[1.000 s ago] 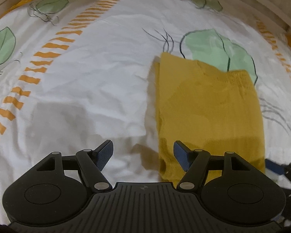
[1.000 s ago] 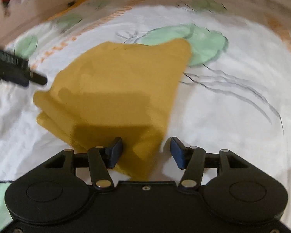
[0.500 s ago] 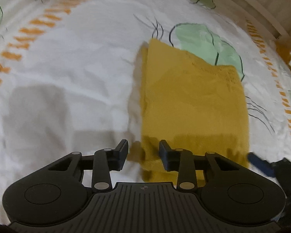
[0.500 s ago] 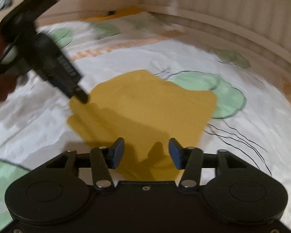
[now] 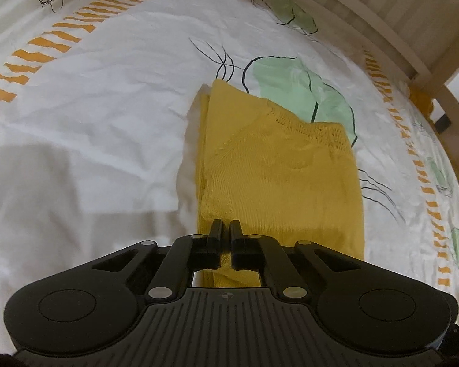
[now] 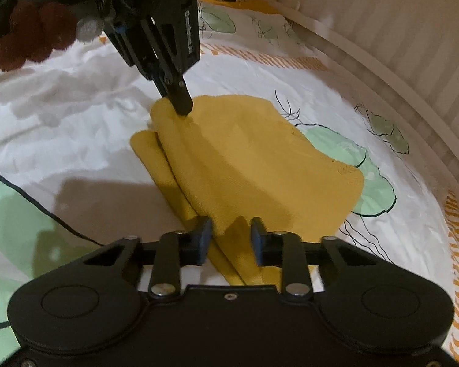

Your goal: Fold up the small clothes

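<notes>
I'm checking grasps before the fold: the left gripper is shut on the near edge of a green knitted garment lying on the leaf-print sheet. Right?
Not quite: the garment is mustard yellow, not green; the green is only the leaf print on the sheet. The left wrist view shows the left gripper shut on its near edge.

Between the matt black plastic fingers (image 5: 216,232), a mustard knit garment (image 5: 278,177) is seen, ribbed; wrinkled cotton-looking bedsheet (image 5: 107,107) underneath.

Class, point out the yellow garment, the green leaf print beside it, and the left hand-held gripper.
yellow garment (image 5: 278,177), left wrist view, middle of the knit top layer.
green leaf print (image 5: 290,88), left wrist view, its pale green centre.
left hand-held gripper (image 6: 182,107), right wrist view, closed tip on the garment's corner.
</notes>
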`<action>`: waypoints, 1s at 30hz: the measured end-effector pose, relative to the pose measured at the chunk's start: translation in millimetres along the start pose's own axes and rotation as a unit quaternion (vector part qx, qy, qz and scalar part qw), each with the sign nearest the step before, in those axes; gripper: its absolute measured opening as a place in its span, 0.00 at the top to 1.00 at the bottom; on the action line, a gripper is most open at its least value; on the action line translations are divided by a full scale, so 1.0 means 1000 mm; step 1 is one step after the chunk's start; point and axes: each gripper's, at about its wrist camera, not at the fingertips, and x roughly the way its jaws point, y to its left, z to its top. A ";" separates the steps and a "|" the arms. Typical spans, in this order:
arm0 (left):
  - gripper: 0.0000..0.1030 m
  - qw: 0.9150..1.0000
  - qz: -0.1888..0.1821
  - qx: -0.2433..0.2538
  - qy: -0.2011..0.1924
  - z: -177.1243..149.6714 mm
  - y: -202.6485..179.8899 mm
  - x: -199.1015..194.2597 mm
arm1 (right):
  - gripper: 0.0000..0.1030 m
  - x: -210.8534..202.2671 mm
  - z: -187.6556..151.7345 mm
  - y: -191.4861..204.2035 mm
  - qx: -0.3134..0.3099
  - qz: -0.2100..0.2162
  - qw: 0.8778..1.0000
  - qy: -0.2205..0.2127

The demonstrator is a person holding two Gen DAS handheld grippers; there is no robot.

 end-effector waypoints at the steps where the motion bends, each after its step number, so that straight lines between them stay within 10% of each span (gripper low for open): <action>1: 0.95 1.000 0.000 -0.001 0.000 0.000 0.000 0.001 | 0.77 0.001 0.000 0.001 -0.003 -0.001 1.000 0.003; 16: 0.95 0.999 -0.025 0.026 -0.016 -0.010 -0.010 -0.021 | 0.97 -0.036 -0.001 -0.017 -0.006 -0.076 0.997 -0.011; 25: 0.95 0.997 0.025 0.053 0.041 -0.022 0.004 -0.001 | 0.96 -0.026 -0.021 -0.011 0.005 -0.023 0.999 0.033; 28: 0.95 0.999 0.012 0.032 0.026 -0.018 0.007 -0.009 | 0.80 -0.033 -0.018 -0.031 0.063 -0.022 0.998 0.014; 30: 0.93 1.000 -0.012 0.012 0.004 -0.016 0.011 -0.017 | 0.38 -0.034 -0.020 -0.048 0.118 -0.014 0.993 0.004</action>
